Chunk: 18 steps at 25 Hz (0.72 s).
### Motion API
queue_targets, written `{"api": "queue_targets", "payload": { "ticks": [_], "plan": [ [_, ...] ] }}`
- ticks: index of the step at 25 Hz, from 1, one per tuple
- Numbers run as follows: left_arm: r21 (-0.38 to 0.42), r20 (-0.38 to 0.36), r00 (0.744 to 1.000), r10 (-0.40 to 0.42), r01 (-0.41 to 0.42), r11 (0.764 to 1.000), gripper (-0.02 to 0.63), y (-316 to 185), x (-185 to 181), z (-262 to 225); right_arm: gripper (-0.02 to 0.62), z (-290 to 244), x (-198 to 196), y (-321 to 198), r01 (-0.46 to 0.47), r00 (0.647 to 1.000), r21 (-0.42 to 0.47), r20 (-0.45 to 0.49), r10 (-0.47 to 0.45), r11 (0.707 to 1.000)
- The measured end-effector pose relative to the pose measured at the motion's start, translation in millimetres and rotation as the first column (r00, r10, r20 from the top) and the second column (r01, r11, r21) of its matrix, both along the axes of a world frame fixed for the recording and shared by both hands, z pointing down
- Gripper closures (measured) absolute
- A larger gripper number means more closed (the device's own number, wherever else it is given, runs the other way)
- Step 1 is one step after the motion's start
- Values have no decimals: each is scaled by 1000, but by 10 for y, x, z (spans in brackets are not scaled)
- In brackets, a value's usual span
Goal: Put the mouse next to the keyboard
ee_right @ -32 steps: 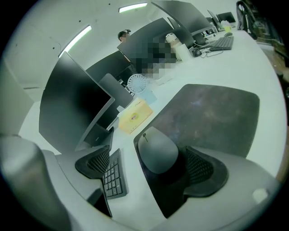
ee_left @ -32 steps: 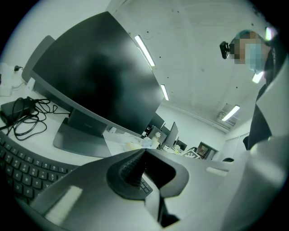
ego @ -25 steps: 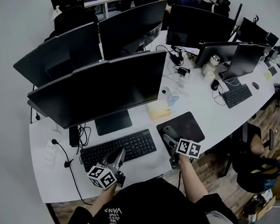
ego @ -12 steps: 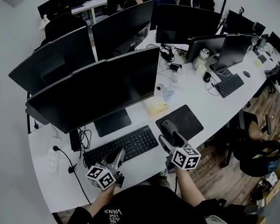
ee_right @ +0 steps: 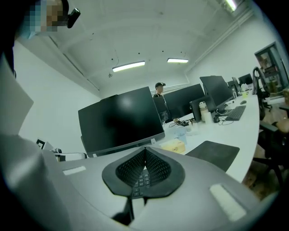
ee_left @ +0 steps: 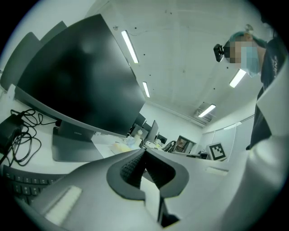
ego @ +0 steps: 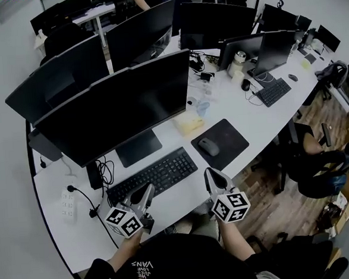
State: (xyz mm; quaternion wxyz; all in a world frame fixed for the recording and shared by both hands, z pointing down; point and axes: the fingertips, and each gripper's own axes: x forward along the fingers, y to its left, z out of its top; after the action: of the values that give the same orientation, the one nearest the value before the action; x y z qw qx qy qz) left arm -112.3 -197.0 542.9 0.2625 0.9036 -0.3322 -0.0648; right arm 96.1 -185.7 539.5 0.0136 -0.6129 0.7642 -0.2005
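Observation:
The grey mouse (ego: 209,146) lies on the left part of the black mouse pad (ego: 231,137), just right of the black keyboard (ego: 153,175). My right gripper (ego: 211,174) hovers over the desk's front edge, short of the pad, shut and empty; in the right gripper view its tips (ee_right: 145,150) meet, with keyboard keys (ee_right: 141,180) showing below them and the pad (ee_right: 212,153) off to the right. My left gripper (ego: 147,191) sits at the keyboard's near edge, shut on nothing, its pads (ee_left: 131,169) pressed together.
A large dark monitor (ego: 113,110) stands behind the keyboard, with a yellow pack (ego: 188,124) at its right. A power strip (ego: 66,203) and cables lie at the left. More monitors and a second keyboard (ego: 272,91) fill the desk's far right.
The right gripper has drawn back from the mouse toward the desk's front edge and its jaws have closed. The mouse stays on the pad. The left gripper has barely moved.

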Motion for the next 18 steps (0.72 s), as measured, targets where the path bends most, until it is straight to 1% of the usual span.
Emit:
{"api": "queue_targets", "payload": {
  "ticks": [2, 4, 9, 15, 18],
  "plan": [
    [2, -2, 1000, 13, -13, 1000, 604, 53, 23, 11, 589, -46, -6, 113, 5, 1000, 8, -3, -5, 1000],
    [7, -1, 1000, 20, -20, 1000, 604, 99, 66, -3, 591, -59, 2, 221, 17, 1000, 2, 16, -17, 1000],
    [41, 7, 1000, 27, -27, 999, 604, 254, 234, -102, 590, -67, 43, 459, 61, 997, -12, 37, -60, 998],
    [75, 36, 998, 46, -48, 996, 604, 603, 486, -231, 591, -160, 176, 834, 79, 997, -13, 28, -78, 997],
    [82, 40, 999, 37, -40, 996, 604, 770, 577, -246, 591, -148, 251, 1042, 87, 996, -20, 15, -87, 996]
  ]
}}
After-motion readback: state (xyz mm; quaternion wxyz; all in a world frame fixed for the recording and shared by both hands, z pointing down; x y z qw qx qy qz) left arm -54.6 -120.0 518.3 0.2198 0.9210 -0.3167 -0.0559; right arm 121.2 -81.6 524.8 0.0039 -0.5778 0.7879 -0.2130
